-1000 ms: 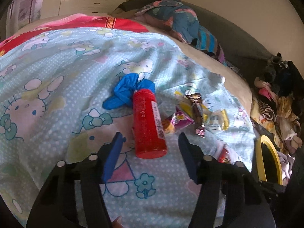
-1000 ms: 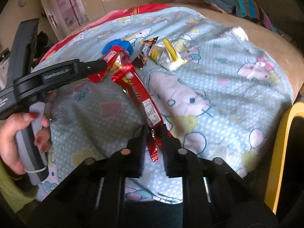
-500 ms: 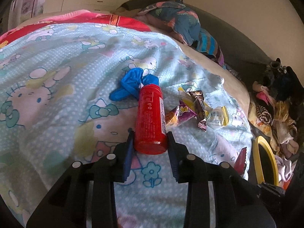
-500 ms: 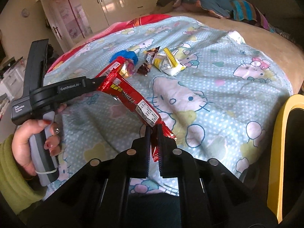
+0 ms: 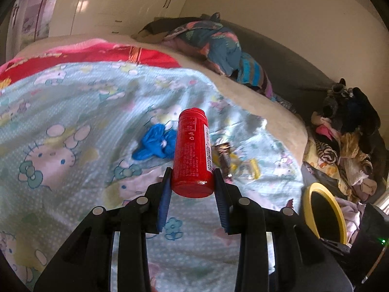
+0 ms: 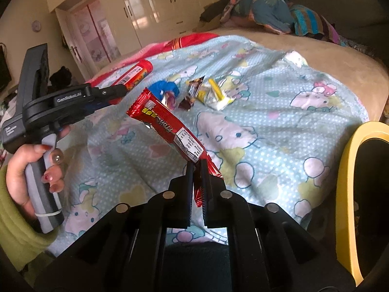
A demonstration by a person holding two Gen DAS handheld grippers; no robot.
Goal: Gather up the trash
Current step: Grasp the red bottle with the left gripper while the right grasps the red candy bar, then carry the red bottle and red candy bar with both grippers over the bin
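Between the blue pads of the left gripper (image 5: 192, 182), a red canister (image 5: 193, 153) is clamped near its base, the fingers part-way closed against its round sides and the body held clear above the bedspread (image 5: 73, 121). The canister looks rigid and smooth; a grip this low on a cylinder may let it pivot or slip, so a hold nearer mid-length would probably be steadier. Between the fingers of the right gripper (image 6: 197, 170), fully closed, the crimped end of a red snack wrapper (image 6: 167, 126) is pinched, the rest projecting up and away. It appears light, thin and crinkly, likely to flap but unlikely to drop. Farther out on the bedspread lie a blue crumpled bag (image 6: 164, 88), a brown wrapper (image 6: 193, 92) and yellow wrappers (image 6: 217, 96), close together. At the right edge stands a yellow-rimmed bin (image 6: 347, 182), beside the bed.
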